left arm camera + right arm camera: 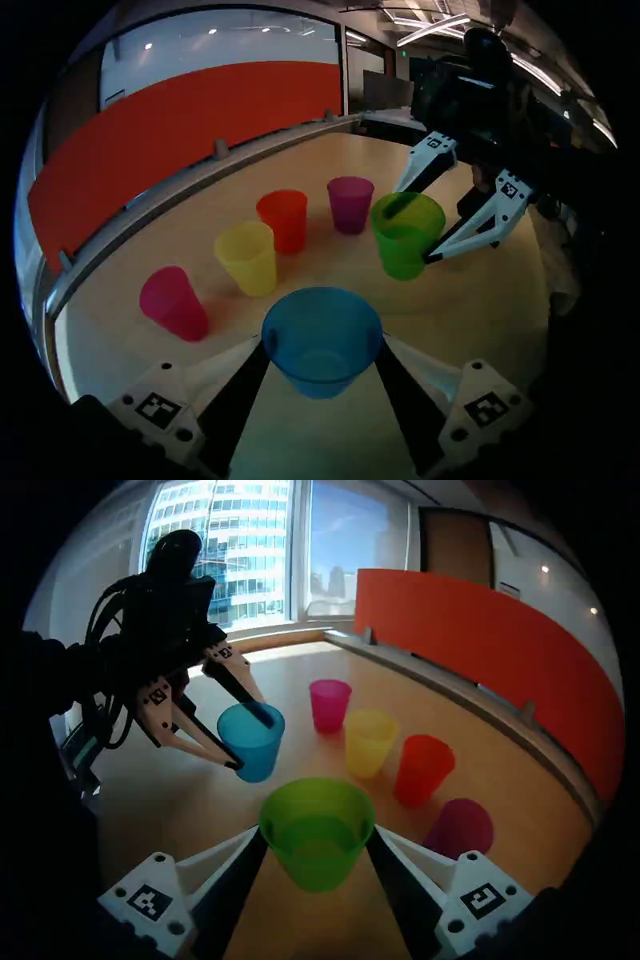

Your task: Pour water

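Pale wood table [480, 320], orange wall panel [184, 136], my left gripper [322, 350] clasping blue cup [322, 332], right gripper [318, 832] clasping green cup [318, 852], tapered, probably plastic.

My left tongs [322, 356] and right tongs [318, 836] have white fingers [204, 372] lined black inside, each with a square black-and-white marker [157, 410] and small dark screws [166, 366]. Behind the left sits a black housing [164, 600] trailing looped black cables [106, 616]

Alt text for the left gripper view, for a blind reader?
The left gripper clamps a blue cup in its jaws over a wooden table. Beyond stand a pink cup, yellow cup, orange cup and purple cup; the right gripper holds a green cup.
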### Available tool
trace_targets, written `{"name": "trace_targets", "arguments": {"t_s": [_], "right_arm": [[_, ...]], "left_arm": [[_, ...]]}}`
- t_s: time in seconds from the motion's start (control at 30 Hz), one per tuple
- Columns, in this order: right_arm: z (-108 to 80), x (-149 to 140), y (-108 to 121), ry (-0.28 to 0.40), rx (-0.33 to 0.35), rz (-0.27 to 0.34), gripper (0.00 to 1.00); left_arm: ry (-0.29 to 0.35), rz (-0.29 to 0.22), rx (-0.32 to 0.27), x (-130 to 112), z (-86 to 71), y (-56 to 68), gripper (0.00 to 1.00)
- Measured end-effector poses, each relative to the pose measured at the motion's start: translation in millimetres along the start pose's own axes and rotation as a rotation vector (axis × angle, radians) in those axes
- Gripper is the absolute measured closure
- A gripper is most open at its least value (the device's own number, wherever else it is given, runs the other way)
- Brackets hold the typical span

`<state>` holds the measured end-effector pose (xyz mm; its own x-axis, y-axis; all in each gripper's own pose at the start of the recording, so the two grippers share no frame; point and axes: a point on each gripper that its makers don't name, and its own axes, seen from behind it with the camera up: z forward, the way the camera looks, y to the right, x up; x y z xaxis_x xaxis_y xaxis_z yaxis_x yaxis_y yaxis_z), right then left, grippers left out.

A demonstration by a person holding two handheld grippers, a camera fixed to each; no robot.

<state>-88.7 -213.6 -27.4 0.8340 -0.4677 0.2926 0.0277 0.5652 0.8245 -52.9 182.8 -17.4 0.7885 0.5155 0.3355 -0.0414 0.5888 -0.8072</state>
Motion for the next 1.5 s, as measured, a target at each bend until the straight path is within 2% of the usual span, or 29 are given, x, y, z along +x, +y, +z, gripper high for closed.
{"name": "trace_targets", "arguments": {"t_s": [0.5,0.8,1.1,1.5], "right_arm": [[20.6,-17,4,-0.049,0.005,-0.010,0.12],[27.2,-24,7,-0.063,0.002,-0.004,0.12],[24.5,-31,8,-0.064,0.001,0.005,0.11],[19.0,-38,8,-0.067,-0.009,0.019,0.10]], "left_arm": [[-0.044,0.001,-0.029,-14,23.6,-1.9,0.13],[-0.040,-0.006,-0.044,-15,31.6,0.0,0.13],[-0.052,-0.014,-0.044,-22,32.3,-2.4,0.13],[-0.069,0.009,-0.044,-27,34.4,0.2,0.13]]}}
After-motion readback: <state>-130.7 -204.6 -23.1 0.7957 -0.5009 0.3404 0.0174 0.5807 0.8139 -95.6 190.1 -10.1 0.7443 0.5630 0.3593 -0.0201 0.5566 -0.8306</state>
